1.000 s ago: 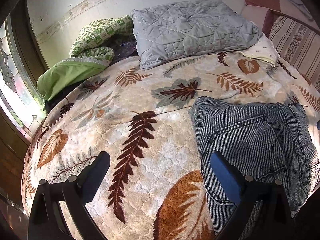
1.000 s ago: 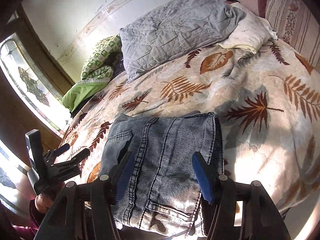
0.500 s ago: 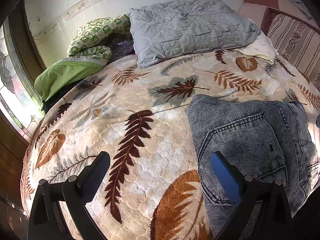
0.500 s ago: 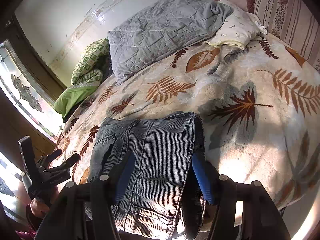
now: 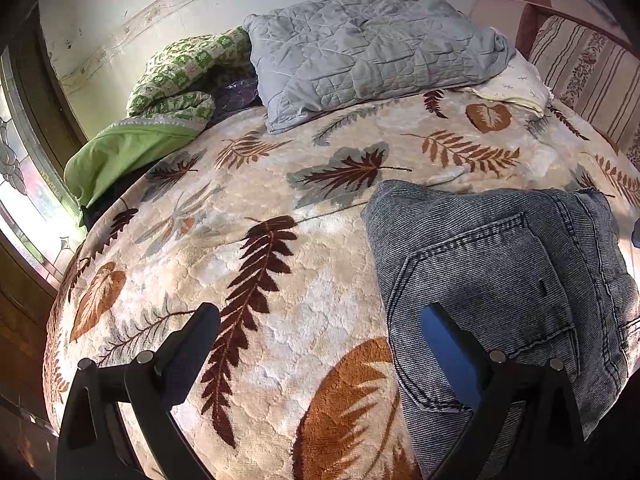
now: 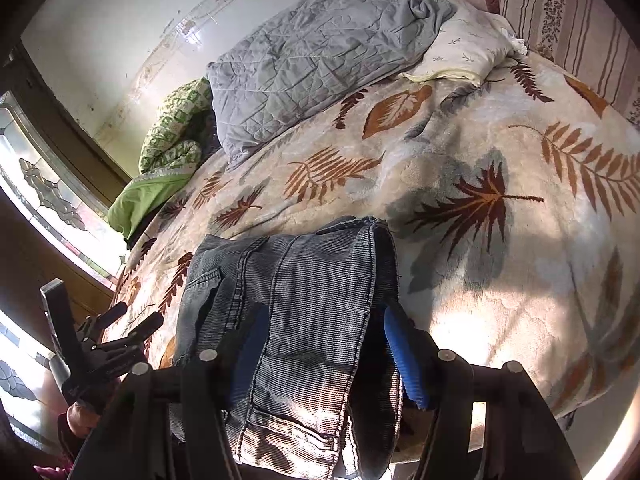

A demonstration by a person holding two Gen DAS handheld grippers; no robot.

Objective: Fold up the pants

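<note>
Since the earlier frame, folded jeans (image 6: 304, 312) nearer right hand-held gripper (image 6: 324, 344).

Folded jeans (image 6: 304, 304) on bed, right gripper (image 6: 322, 344) straddling them.
Jeans folded into a compact stack near the bed's near edge, on the leaf-print blanket (image 6: 500, 152); lower end hangs over the edge. Right gripper's fingers (image 6: 404, 360) stand apart on either side of the stack, blue pads at its left and right sides; contact unclear. Left gripper (image 6: 116, 334) at far left, off the jeans, fingers apart and empty, held by a hand (image 6: 78, 418). Far side: grey quilted pillow (image 6: 320, 56), white pillow (image 6: 468, 48) right of it, green patterned bedding (image 6: 168, 148) left. Stained-glass window (image 6: 44, 196) on left wall.
</note>
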